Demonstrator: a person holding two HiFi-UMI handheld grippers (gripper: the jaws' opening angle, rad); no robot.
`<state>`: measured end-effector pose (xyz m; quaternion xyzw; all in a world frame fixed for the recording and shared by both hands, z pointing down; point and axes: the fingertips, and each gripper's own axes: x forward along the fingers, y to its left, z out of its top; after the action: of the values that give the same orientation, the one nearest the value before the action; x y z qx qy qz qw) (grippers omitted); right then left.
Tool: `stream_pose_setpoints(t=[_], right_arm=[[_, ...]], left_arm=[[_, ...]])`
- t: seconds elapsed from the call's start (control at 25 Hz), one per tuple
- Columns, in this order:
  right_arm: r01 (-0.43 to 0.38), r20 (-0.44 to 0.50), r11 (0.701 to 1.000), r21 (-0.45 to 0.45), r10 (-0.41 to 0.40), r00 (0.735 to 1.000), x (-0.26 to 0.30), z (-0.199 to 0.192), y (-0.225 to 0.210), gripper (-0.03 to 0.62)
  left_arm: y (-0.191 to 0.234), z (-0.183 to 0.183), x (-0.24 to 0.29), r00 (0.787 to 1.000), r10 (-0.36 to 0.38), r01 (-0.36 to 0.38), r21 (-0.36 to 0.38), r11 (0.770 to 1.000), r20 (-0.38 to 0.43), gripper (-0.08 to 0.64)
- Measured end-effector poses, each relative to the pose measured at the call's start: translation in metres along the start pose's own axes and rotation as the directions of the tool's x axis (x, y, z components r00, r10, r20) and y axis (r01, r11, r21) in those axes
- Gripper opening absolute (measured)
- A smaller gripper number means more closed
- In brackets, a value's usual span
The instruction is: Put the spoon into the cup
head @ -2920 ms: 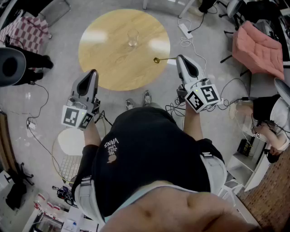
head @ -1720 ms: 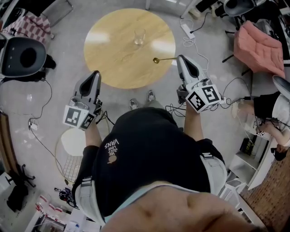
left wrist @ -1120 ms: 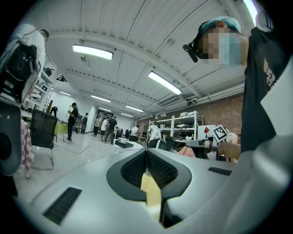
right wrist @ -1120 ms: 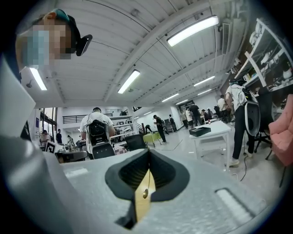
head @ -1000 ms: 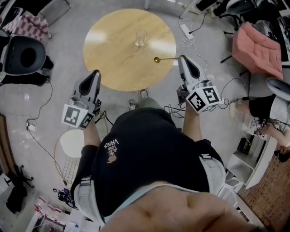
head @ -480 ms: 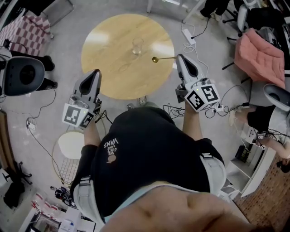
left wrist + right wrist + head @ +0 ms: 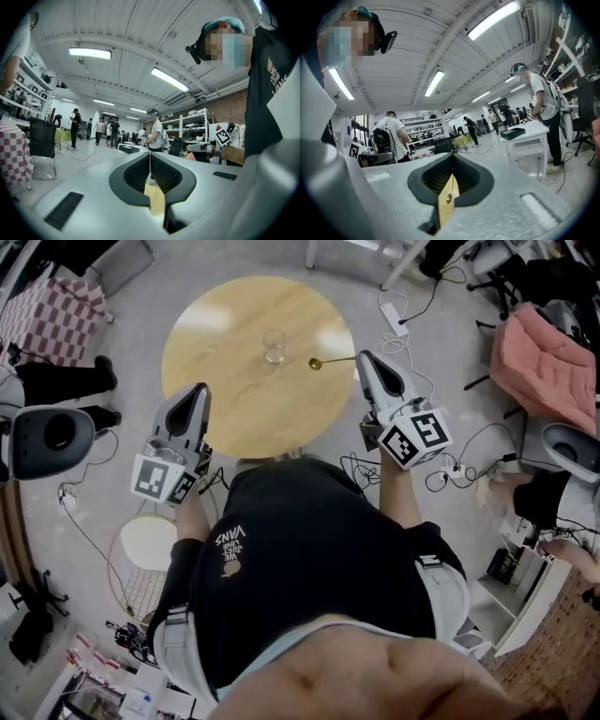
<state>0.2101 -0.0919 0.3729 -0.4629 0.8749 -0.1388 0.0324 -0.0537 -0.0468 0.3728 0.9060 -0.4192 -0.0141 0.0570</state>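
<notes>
A round wooden table (image 7: 239, 409) stands on a grey floor in front of a person in a black shirt (image 7: 309, 559), who holds one gripper in each hand. A clear glass cup (image 7: 273, 346) stands upright near the middle of the table top, a little toward its far side, and it looks empty.

The right gripper (image 7: 360, 356) reaches in over the right edge of the table. In the right gripper view, its jaws are pressed onto the flat gold handle of the spoon (image 7: 446, 199), whose end, pierced by a small hole, sticks out behind the jaw pads. From the head view the spoon (image 7: 334, 360) lies roughly level and points left from the jaw tips. Its bowl hangs above the table just right of the cup, clear of the rim and not inside the glass.

The left gripper (image 7: 201, 388) shows over the near left part of the table, well apart from the cup and the spoon. Its own view shows the left gripper (image 7: 150, 164) with the jaws pressed together along a thin line. A pale yellow patch sits at their base, and what it is cannot be told.

A white power strip (image 7: 394, 313) lies on the floor right of the table, and a pink chair (image 7: 539, 352) stands farther right.
</notes>
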Motion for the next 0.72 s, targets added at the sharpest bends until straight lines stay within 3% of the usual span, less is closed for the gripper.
stream_pose_setpoints(t=[0.28,0.72], right_arm=[[0.012,-0.009,1.000,0.007,-0.012,1.000,0.019,-0.003,0.003,-0.002],[0.117,0.027,0.993,0.028,-0.118,0.993,0.037,0.000,0.029,-0.002]], left_arm=[[0.018,-0.001,0.008,1.000,-0.027,0.027,-0.011,1.000,-0.011,-0.003],[0.060,0.009,0.009,0.989,-0.144,0.143,-0.020,0.989,-0.033,-0.003]])
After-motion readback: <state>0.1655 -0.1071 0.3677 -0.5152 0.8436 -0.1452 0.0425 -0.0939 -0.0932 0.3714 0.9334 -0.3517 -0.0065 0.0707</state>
